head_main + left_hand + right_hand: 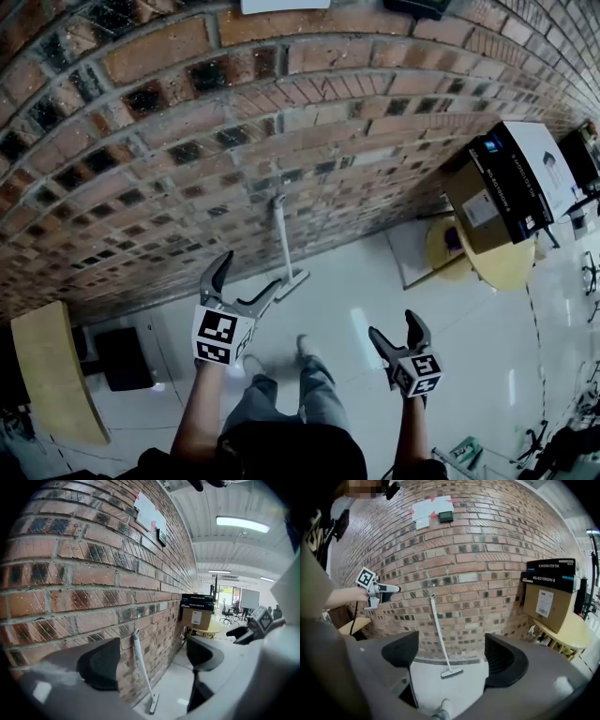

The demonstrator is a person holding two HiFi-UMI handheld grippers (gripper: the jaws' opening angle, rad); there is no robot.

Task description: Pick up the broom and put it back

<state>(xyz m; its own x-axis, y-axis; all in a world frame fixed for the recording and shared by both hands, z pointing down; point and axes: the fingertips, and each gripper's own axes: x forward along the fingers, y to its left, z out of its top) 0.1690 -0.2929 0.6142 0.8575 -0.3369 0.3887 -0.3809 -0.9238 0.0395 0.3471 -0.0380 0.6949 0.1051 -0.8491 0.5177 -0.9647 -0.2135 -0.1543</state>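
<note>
Broom (283, 234) leaning on wall (187, 112): probably light, stiff, slim; grip mid-handle. Left gripper (249, 273) and right gripper (394, 325): jaws apart, empty.

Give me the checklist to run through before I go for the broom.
1. Broom found, leaning on the brick wall with its head on the floor: ok.
2. Left gripper jaws apart and empty: ok.
3. Right gripper jaws apart and empty: ok.
4. Handle inside a gripper's jaws: not ok; both grippers hang short of the broom.
5. Handle lined up: ok; it shows between the jaws in both gripper views.
6. Spot where the broom belongs: cannot tell.
</note>
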